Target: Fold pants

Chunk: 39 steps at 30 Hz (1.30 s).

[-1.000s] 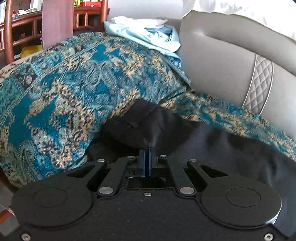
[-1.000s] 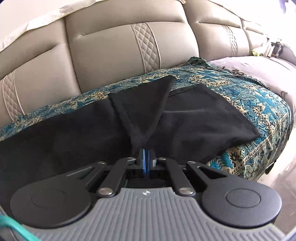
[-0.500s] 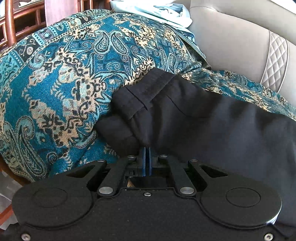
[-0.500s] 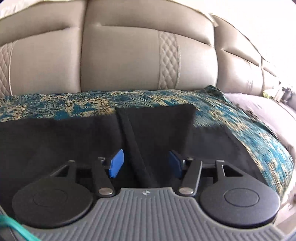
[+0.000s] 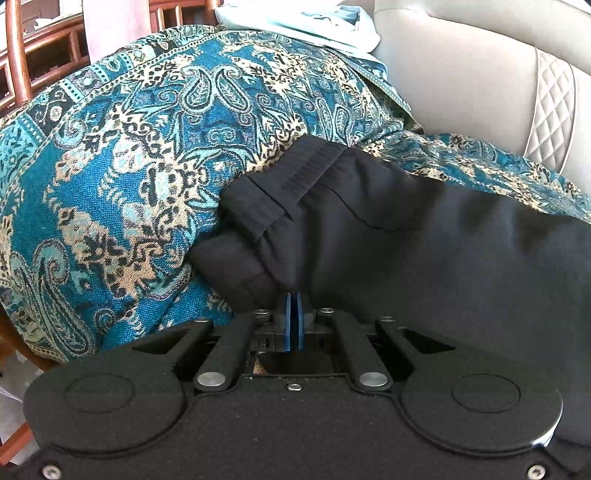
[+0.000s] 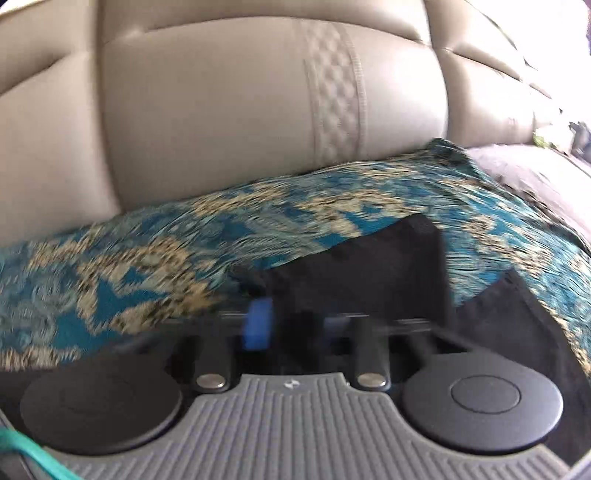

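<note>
Black pants [image 5: 406, 236] lie on a teal paisley throw [image 5: 140, 177] over a sofa. Their ribbed waistband [image 5: 291, 181] sits at the left, near the throw-covered armrest. My left gripper [image 5: 294, 306] is shut on the near edge of the pants by the waistband. In the blurred right wrist view, my right gripper [image 6: 295, 325] is open, one blue pad [image 6: 258, 325] showing, the other hidden against dark cloth. A folded black leg end [image 6: 388, 266] lies just ahead of it on the throw [image 6: 147, 258].
The beige leather sofa back [image 6: 229, 110] rises behind the throw. Folded light blue clothes [image 5: 314, 22] lie on top of the armrest. A wooden chair [image 5: 22, 55] stands at far left. A grey seat cover [image 6: 535, 177] lies at the right.
My right gripper opened and let go of the pant leg, then moved quickly, blurring its view. My left gripper stayed shut on the pants, and the waistband now lies flatter.
</note>
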Each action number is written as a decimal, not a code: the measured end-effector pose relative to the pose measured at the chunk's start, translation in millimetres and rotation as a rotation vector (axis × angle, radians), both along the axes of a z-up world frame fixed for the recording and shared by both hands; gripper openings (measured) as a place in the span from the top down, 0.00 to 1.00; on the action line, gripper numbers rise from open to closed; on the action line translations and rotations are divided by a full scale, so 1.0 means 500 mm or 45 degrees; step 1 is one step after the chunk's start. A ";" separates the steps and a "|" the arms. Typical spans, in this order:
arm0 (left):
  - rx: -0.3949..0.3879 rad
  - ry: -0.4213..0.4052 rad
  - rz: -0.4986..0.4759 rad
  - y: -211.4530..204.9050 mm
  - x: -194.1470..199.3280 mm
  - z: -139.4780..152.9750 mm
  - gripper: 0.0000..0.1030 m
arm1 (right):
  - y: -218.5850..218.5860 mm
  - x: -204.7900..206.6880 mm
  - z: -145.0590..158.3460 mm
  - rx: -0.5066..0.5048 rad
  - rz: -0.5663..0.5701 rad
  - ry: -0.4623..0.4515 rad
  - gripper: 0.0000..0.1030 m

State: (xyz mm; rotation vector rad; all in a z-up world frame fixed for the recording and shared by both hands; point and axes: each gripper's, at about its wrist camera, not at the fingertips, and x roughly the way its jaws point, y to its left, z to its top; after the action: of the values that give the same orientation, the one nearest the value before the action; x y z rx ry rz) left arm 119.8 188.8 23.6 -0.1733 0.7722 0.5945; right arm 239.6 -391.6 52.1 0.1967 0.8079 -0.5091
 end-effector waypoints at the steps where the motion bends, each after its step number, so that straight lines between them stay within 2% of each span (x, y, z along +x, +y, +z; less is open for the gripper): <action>1: -0.005 -0.001 -0.003 0.004 -0.001 -0.001 0.95 | -0.010 -0.006 0.006 0.007 -0.026 -0.010 0.95; 6: -0.021 0.004 -0.011 0.015 0.000 0.002 0.96 | -0.087 -0.093 0.045 0.006 -0.179 -0.109 0.96; 9: -0.041 -0.034 -0.012 0.028 -0.009 0.016 0.99 | -0.150 -0.166 0.067 0.054 -0.302 -0.165 0.97; 14: 0.010 -0.060 -0.011 0.045 -0.021 0.052 0.99 | -0.248 -0.295 0.087 0.146 -0.477 -0.245 0.97; 21: -0.040 -0.031 -0.034 0.044 -0.024 0.063 0.98 | -0.301 -0.408 0.051 0.254 -0.619 -0.248 0.97; 25: -0.110 -0.017 -0.074 0.032 -0.020 0.055 0.90 | -0.299 -0.421 0.027 0.276 -0.643 -0.211 0.96; 27: -0.125 -0.019 -0.094 0.027 -0.018 0.053 0.86 | -0.299 -0.422 0.035 0.238 -0.629 -0.205 0.92; 28: -0.135 -0.019 -0.102 0.024 -0.017 0.052 0.75 | -0.298 -0.418 0.036 0.198 -0.626 -0.176 0.69; 29: -0.148 -0.024 -0.104 0.023 -0.018 0.051 0.69 | -0.297 -0.416 0.034 0.159 -0.629 -0.145 0.63; 30: -0.162 -0.038 -0.104 0.023 -0.020 0.053 0.59 | -0.293 -0.420 0.034 0.134 -0.630 -0.119 0.65; 31: -0.171 -0.055 -0.109 0.022 -0.023 0.055 0.55 | -0.289 -0.422 0.034 0.119 -0.627 -0.098 0.60; 32: -0.179 -0.070 -0.120 0.021 -0.025 0.058 0.54 | -0.286 -0.426 0.036 0.123 -0.603 -0.108 0.50; 35: -0.196 -0.103 -0.168 0.019 -0.035 0.067 0.46 | -0.255 -0.433 0.058 0.113 -0.490 -0.178 0.41; 39: -0.254 -0.137 -0.251 0.014 -0.050 0.075 0.41 | -0.137 -0.416 0.093 -0.073 -0.172 -0.250 0.30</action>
State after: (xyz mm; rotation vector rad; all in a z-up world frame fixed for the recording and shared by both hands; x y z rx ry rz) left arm 94.7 196.0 61.0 -0.3067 0.7333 0.3182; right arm 31.5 -460.2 98.5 0.2455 0.5905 -0.6292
